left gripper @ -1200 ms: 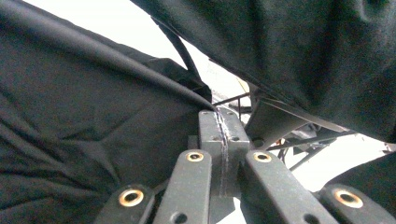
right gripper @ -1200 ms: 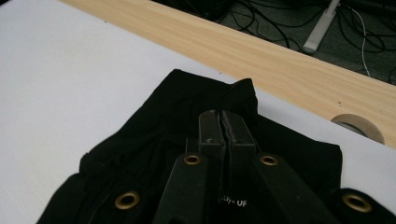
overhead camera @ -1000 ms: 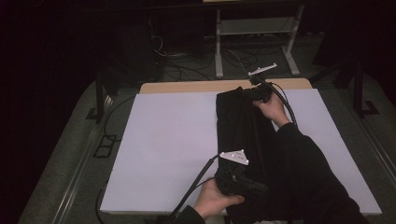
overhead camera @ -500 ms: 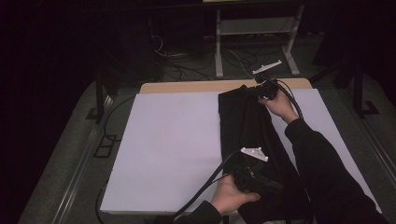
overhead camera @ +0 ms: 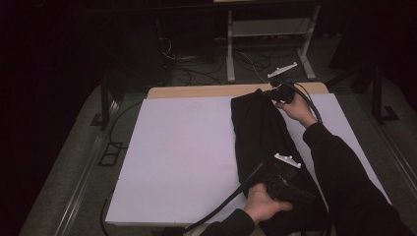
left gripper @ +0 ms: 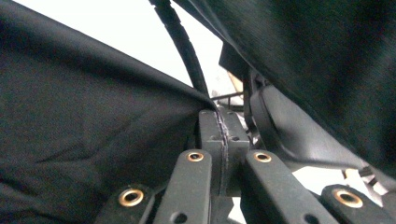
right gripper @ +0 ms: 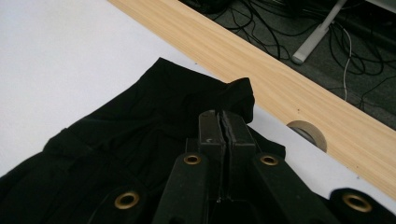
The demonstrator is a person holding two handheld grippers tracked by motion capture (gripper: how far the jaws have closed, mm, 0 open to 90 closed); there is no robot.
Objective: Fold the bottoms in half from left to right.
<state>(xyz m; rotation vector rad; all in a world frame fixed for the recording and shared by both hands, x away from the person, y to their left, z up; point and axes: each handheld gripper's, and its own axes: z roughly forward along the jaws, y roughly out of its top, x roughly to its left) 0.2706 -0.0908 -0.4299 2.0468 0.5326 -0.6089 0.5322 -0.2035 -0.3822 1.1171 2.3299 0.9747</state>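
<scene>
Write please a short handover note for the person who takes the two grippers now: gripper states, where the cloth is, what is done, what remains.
Left gripper: jaws shut on the black garment at its near end.
Right gripper: jaws shut on the garment's far edge, near the wooden table edge.
The garment lies as a long folded strip on the right part of the white sheet.
Done: both ends gripped.
Left: probably the next fold or straightening; keep both grips.
</scene>
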